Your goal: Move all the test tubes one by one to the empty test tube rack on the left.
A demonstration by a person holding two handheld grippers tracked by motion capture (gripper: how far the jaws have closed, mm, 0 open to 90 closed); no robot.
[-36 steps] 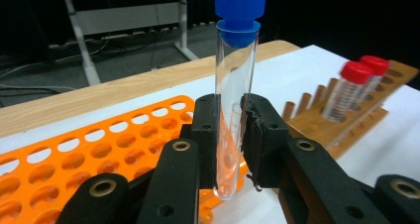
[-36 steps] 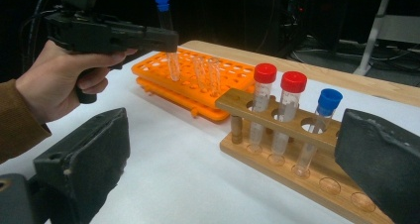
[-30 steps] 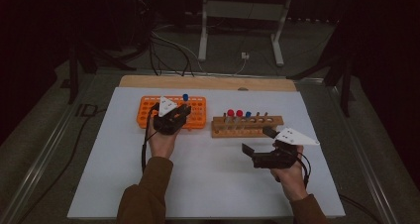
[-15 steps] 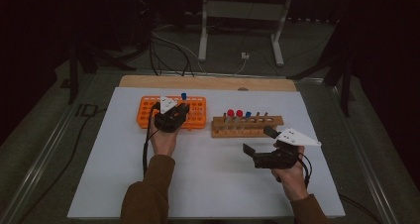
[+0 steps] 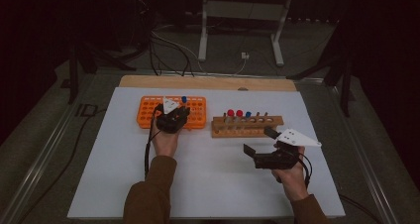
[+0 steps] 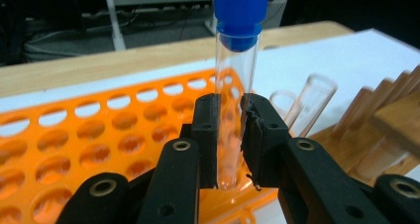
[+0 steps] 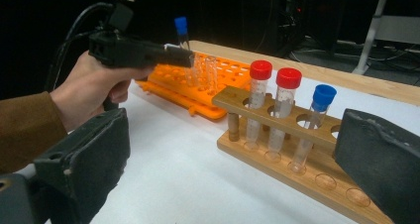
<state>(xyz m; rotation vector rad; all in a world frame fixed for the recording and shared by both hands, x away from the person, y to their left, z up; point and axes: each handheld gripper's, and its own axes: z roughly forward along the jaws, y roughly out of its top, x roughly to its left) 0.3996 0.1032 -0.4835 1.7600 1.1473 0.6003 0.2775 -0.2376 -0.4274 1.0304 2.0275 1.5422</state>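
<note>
Left gripper (image 6: 229, 135) was clamped on a blue-capped tube (image 6: 236, 60); both pads pinched the clear glass low on its body, cap well above the jaws. The tube stood nearly upright over the orange rack (image 6: 99, 140), its base at the level of the rack's top holes near the rack's right end. Whether the base sat in a hole could not be told, since the jaws hid it. From the high view, the left gripper (image 5: 173, 119) sat over the near edge of the orange rack (image 5: 148, 112), with the blue cap (image 5: 184, 99) showing just beyond it.

Right gripper (image 5: 265, 147) hung above the white mat (image 5: 208, 184), in front of the wooden rack (image 5: 247, 127) and apart from it. Its jaws were spread wide with nothing between them. In the right gripper view the two black pads (image 7: 84, 159) framed the scene without touching anything.

The wooden rack (image 7: 297, 135) held three capped tubes in a row: two red-capped (image 7: 260, 70) side by side, then one blue-capped (image 7: 324, 97). The remaining holes to their right appeared vacant. The two racks lay side by side on the mat, orange to the left, wooden to the right, with a small gap between them. The left hand (image 7: 94, 92) gripped its tool level, pointing towards the orange rack (image 7: 198, 85).
</note>
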